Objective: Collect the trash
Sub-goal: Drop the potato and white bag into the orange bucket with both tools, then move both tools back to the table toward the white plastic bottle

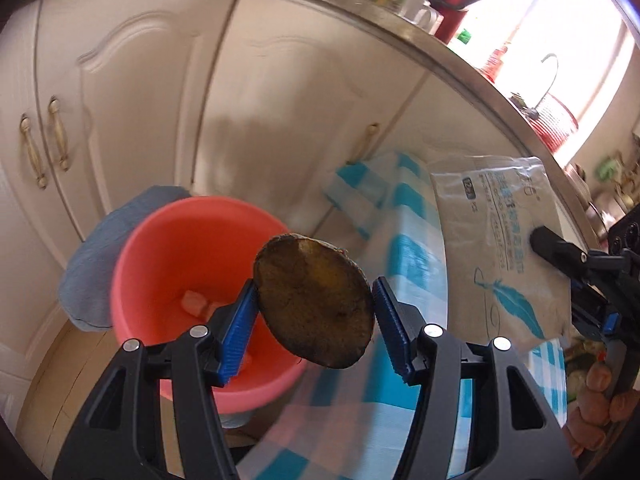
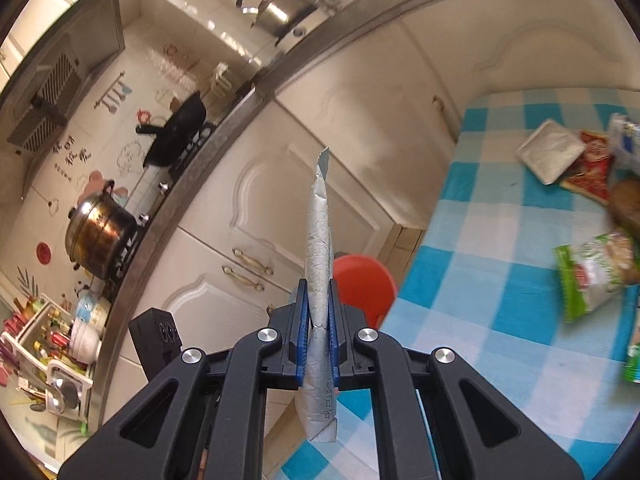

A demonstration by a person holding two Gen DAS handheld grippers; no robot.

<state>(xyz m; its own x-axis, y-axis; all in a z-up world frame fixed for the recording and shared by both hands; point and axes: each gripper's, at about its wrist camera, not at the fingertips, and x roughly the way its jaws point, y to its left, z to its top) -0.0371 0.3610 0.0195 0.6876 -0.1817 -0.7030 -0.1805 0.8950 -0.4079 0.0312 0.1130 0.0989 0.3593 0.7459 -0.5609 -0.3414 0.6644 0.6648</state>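
Clearly the carrying step is in hand: both grippers are holding trash and heading for the pink bucket (image 1: 192, 280) standing on the floor off the left edge of the checked-cloth surface (image 1: 408, 264), against the white cabinet doors (image 1: 132, 92). On that surface, near its far right corner, more wrappers are still waiting, a green snack bag (image 2: 592, 276) and a red packet (image 2: 592, 172) among them. The right gripper (image 2: 319, 332) is clamping a flat silver foil pouch (image 2: 319, 240) edge-on, fingers pressed narrow against it. The left gripper (image 1: 314, 320) is holding a brown, disc-shaped peel or slice (image 1: 316, 304) between half-spread fingers, just above the bucket's near rim. Next, I judge, each piece needs centring over the bucket mouth before the fingers are spreading to drop it.
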